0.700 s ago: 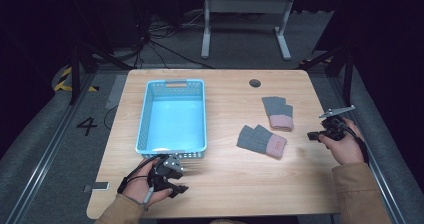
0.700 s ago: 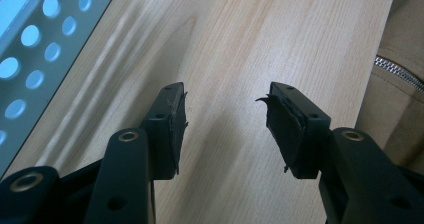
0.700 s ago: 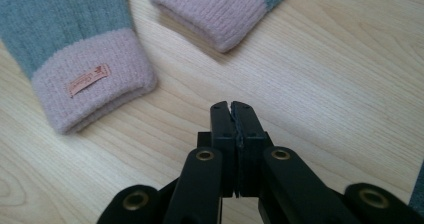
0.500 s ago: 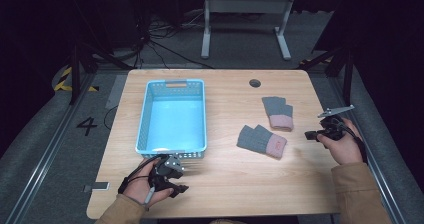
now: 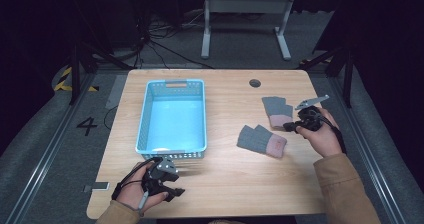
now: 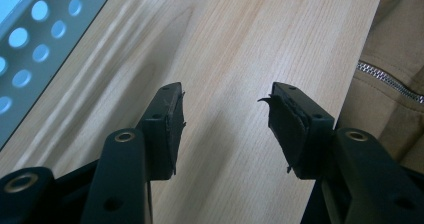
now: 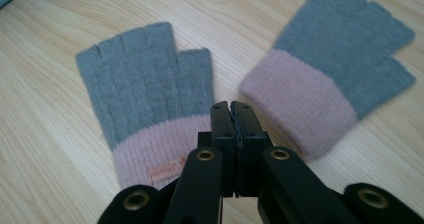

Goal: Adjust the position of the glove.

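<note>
Your right gripper (image 7: 231, 106) has its fingers pressed together on nothing, hovering between the two gloves' pink cuffs. The near glove (image 7: 145, 96) lies just left of the fingers, its long axis running away from them; the far glove (image 7: 330, 74) angles off right. Your left gripper (image 6: 225, 124), fingers half open and empty, sits well apart beside the basket (image 5: 172, 116).

Basket (image 5: 172, 115) left on table (image 5: 225, 184); two gloves (image 5: 262, 140) (image 5: 278, 112) right of it

A wooden table (image 5: 225, 184) carried a blue basket (image 5: 172, 115). Right of the basket lay two gloves, one (image 5: 261, 140) nearer than the other (image 5: 276, 110) (both grey, pink-cuffed).
</note>
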A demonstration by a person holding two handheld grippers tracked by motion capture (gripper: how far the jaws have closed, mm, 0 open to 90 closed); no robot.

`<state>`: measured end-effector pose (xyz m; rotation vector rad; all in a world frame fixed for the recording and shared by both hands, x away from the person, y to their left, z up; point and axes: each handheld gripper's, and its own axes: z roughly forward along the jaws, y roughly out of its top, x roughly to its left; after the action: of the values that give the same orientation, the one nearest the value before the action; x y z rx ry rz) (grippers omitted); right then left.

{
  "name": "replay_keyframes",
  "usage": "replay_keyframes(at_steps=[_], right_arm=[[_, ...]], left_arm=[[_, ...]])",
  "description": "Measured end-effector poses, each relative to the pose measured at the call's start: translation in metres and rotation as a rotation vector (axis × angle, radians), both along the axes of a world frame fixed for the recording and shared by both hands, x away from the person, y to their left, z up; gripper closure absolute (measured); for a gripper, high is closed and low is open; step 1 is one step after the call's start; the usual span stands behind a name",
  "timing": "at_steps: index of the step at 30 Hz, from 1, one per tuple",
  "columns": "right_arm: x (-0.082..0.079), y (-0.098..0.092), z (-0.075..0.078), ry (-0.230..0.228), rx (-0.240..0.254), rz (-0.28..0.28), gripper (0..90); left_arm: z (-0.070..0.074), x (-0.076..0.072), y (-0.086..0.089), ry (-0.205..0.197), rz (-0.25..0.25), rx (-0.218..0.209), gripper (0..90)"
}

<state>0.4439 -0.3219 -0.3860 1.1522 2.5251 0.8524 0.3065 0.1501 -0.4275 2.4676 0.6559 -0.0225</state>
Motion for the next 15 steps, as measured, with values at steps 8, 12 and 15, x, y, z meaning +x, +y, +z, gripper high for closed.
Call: replay_keyframes(at_steps=[8, 12, 15], right_arm=[[0.011, 0.017, -0.007, -0.018, 0.01, 0.04, 90.0], [0.016, 0.021, -0.011, -0.038, 0.041, 0.047, 90.0], [0.019, 0.023, -0.015, -0.053, 0.056, 0.039, 90.0]], left_arm=[[0.0, -0.006, 0.005, -0.002, 0.014, -0.005, 48.1], [-0.001, -0.007, 0.007, 0.0, 0.018, 0.0, 47.8], [-0.001, -0.008, 0.007, 0.003, 0.02, -0.001, 47.8]])
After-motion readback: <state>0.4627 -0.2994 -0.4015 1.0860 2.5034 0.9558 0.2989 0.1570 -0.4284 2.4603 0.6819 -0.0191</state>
